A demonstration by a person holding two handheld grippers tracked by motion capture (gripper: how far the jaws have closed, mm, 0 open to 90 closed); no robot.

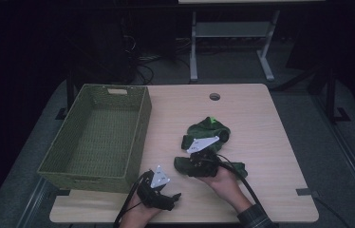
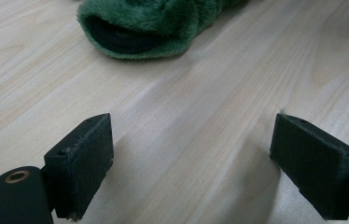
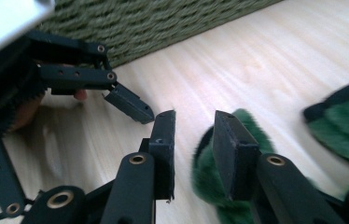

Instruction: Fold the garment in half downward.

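My right gripper (image 1: 199, 164) is near the front edge of the table (image 1: 270, 156), a little right of the middle, right at the fuzzy green socks (image 1: 208, 133). Its jaws are close together with a small gap, and in the right gripper view a green sock (image 3: 210, 182) sits just behind them. I cannot tell if the pads are pinching it yet. My left gripper (image 1: 173, 198) is at the front edge, beside the front right corner of the basket (image 1: 140, 137). Its jaws are wide open and hold nothing.

What could go wrong? I think the pads may grab only a bit of fluff, and the sock would slip out when I lift. The two grippers are also very near each other, so they could bump. A dangling sock could catch on the basket wall.

The socks are soft, thick and floppy, with a dark inside at the opening (image 2: 121, 39). The basket is green, woven and rough, shaped like a box. The table is smooth pale wood.
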